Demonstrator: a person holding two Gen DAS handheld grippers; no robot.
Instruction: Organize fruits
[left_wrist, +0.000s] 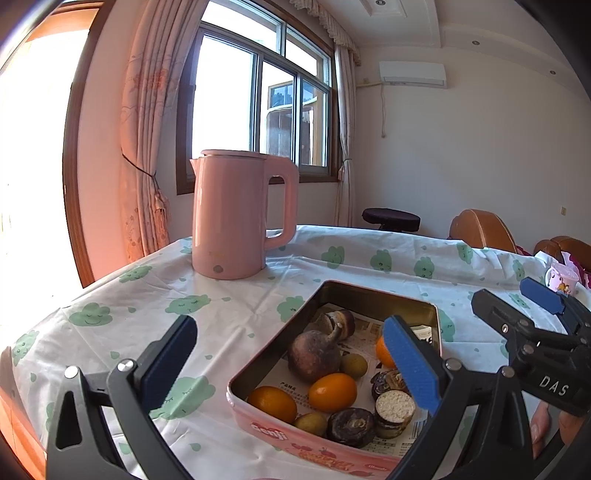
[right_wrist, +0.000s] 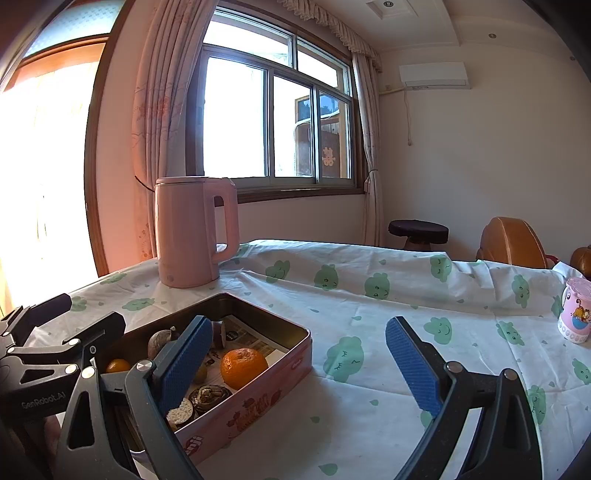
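While left wrist shows kumquats (left_wrist: 332, 392), right wrist shows whole cup (right_wrist: 575, 311).

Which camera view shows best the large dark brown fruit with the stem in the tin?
The left wrist view: the brown fruit lies fully visible there. In the right wrist view, the right claw's finger covers part of it.

Table (right_wrist: 369, 424) covered by white cloth with green cloud print. On it: pink kettle (right_wrist: 192, 232) upper left, open pink tin (right_wrist: 258, 398) lower left, pink cartoon mug (right_wrist: 575, 312) far right edge.
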